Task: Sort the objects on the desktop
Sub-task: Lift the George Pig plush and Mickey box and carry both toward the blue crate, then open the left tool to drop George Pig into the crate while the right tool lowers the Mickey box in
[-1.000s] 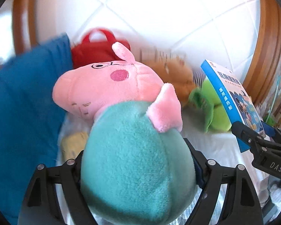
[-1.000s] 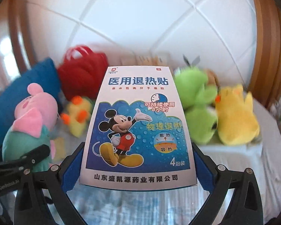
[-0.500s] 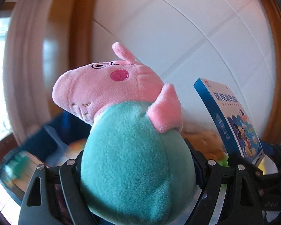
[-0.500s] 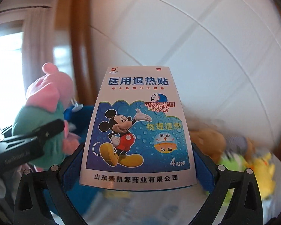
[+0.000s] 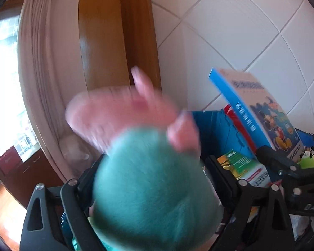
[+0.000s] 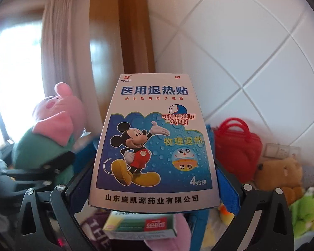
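Nearest the left wrist camera, the left gripper (image 5: pixel 155 205) is seen clamped on the teal body of the pig plush (image 5: pixel 152 179), whose pink head stands upright above the jaws; the toy is blurred. In the right wrist view, the right gripper (image 6: pixel 155 188) is closed on the lower edges of the fever patch box (image 6: pixel 152 146), held upright with its printed face to the camera.

Just beyond and below both tools, a smaller green-and-white box (image 6: pixel 140 224) is observed lying on other items, with the wall of a blue bin (image 5: pixel 211 125) behind it. Whether that box rests inside the bin cannot be told for certain. The plush and the fever patch box are carried side by side, near each other but apart.

Farther back, a red handbag (image 6: pixel 238 144), a brown plush (image 6: pixel 280 173) and a green plush (image 6: pixel 303 211) are noted against the white tiled wall (image 6: pixel 251 52).

The step in hand is judged to be transport of two picked items toward their sorting places. The next move is judged to call for each item to be lowered over its proper container, boxes with boxes, before either grip is released. The tall box may tip if released high.
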The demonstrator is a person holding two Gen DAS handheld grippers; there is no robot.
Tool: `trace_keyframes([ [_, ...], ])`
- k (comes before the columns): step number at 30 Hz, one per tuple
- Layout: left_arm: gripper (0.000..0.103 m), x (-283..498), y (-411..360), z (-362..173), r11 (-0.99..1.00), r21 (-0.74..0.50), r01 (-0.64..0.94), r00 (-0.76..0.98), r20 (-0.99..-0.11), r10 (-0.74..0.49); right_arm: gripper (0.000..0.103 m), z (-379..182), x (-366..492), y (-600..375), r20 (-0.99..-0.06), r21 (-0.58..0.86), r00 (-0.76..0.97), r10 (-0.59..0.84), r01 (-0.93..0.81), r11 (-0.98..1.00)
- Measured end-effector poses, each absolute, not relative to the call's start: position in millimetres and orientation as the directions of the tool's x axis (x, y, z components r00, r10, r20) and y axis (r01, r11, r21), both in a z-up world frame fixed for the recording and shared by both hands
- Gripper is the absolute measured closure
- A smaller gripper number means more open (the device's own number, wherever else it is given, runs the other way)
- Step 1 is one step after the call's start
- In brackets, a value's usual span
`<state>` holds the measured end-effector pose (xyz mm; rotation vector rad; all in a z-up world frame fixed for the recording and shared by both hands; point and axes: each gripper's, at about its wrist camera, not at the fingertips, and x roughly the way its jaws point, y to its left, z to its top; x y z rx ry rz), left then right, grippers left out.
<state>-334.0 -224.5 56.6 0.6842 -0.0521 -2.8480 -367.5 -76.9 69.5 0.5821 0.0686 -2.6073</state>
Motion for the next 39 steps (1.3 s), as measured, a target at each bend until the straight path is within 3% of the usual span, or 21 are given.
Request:
trace_keyframes([
  [2,0.001,-333.5,-232.4,54.2,-0.980,0.073,0.183,-0.873,-0.447,-0.196,0.000,62.2,-369.0,-78.3,-0.423,0.026,-0.817,-0.393,0.422,-0.906],
  [10,0.000,-301.8,-235.1,58.7,-0.992,0.028,0.124,-0.894,-0.431,-0.124,0.000,51.8,-352.7,-55.3,-0.422,0.028,-0.847,-0.322,0.343,-0.939],
  [23,0.000,-215.2,-125.3,55.4,-0.995,-0.016,0.100,-0.916,-0.391,-0.086,0.000,64.6,-237.9,52.8,-0.304,0.033,-0.916,-0.261,0.264,-0.964],
  [26,0.000,-198.5,-116.4,51.8,-0.987,-0.031,0.160,-0.909,-0.395,-0.135,0.000,64.2,-246.1,61.7,-0.331,0.143,-0.844,-0.422,0.398,-0.906],
  [28,0.000,-189.3,-117.3,51.6,-0.980,-0.003,0.197,-0.901,-0.396,-0.180,0.000,70.8,-245.8,53.3,-0.288,0.175,-0.827,-0.482,0.449,-0.876],
  [31,0.000,-179.6,-130.0,52.4,-0.969,0.012,0.247,-0.887,-0.400,-0.231,0.000,88.5,-242.5,27.7,-0.223,0.166,-0.816,-0.533,0.507,-0.846],
  [39,0.000,-195.3,-204.9,51.5,-0.964,0.035,0.263,-0.876,-0.410,-0.254,0.000,114.0,-286.3,-52.4,-0.214,0.181,-0.787,-0.578,0.549,-0.816],
])
